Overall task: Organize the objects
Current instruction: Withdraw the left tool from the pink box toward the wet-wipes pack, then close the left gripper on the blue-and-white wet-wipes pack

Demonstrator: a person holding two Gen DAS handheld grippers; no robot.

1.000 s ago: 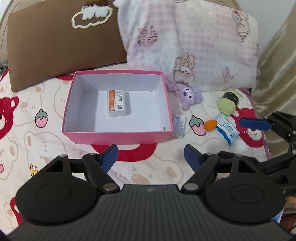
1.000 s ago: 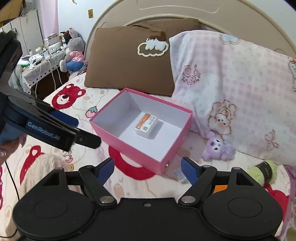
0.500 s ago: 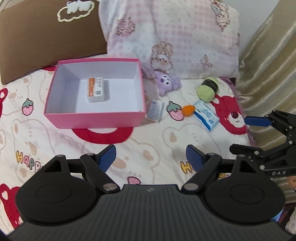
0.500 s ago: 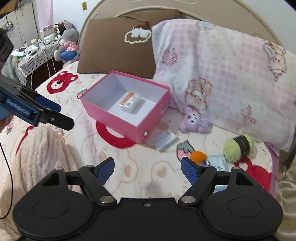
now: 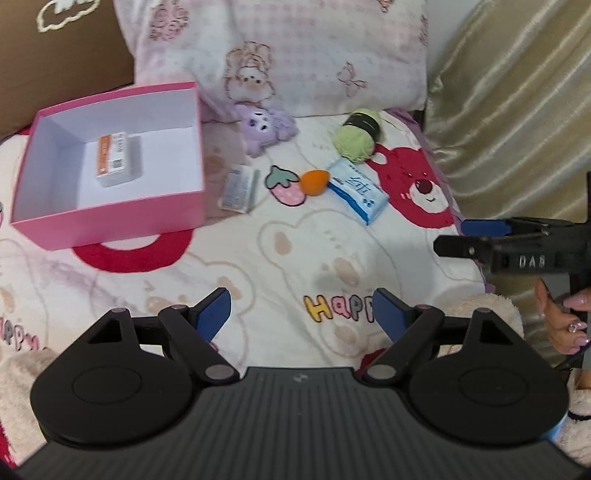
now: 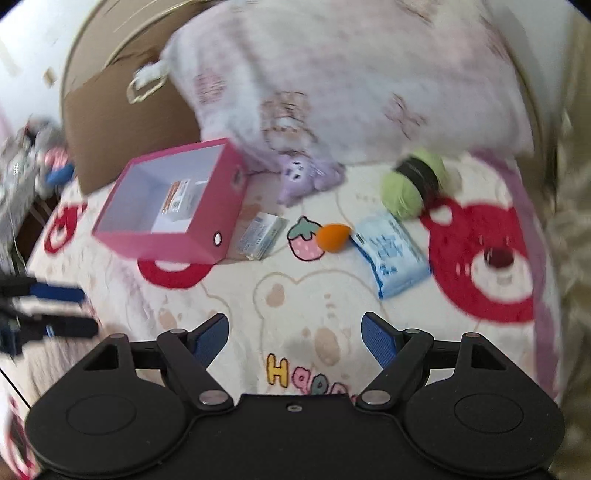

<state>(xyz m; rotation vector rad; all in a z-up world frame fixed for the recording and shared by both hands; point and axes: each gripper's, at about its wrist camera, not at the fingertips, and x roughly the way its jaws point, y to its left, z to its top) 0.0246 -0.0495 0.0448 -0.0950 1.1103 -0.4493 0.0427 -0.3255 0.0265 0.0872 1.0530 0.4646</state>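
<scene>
Both grippers moved right, one pink box [image 5: 110,221], five loose items

A carton [image 5: 117,159] lies in the box [image 5: 110,221]; right of it, packet [image 5: 238,188], sponge [image 5: 314,181], tissues [image 5: 357,191].

Bed [image 5: 295,251] with cream sheet, printed red bears, strawberries, pale bear outlines, coloured "Happy" lettering. Brown pillow [image 5: 55,48] with white cloud patch at head, upper left. Pink-and-white checked pillow [image 5: 295,48] with cartoon print just beside it, leaning upright. Curved beige headboard [image 6: 110,48] behind both pillows. Shiny gold curtain [image 5: 517,110] along bed's right side. White wall [image 6: 22,29] at far left in right wrist view; cluttered furniture [image 6: 18,184] below it, blurred. Soft, even light.
</scene>
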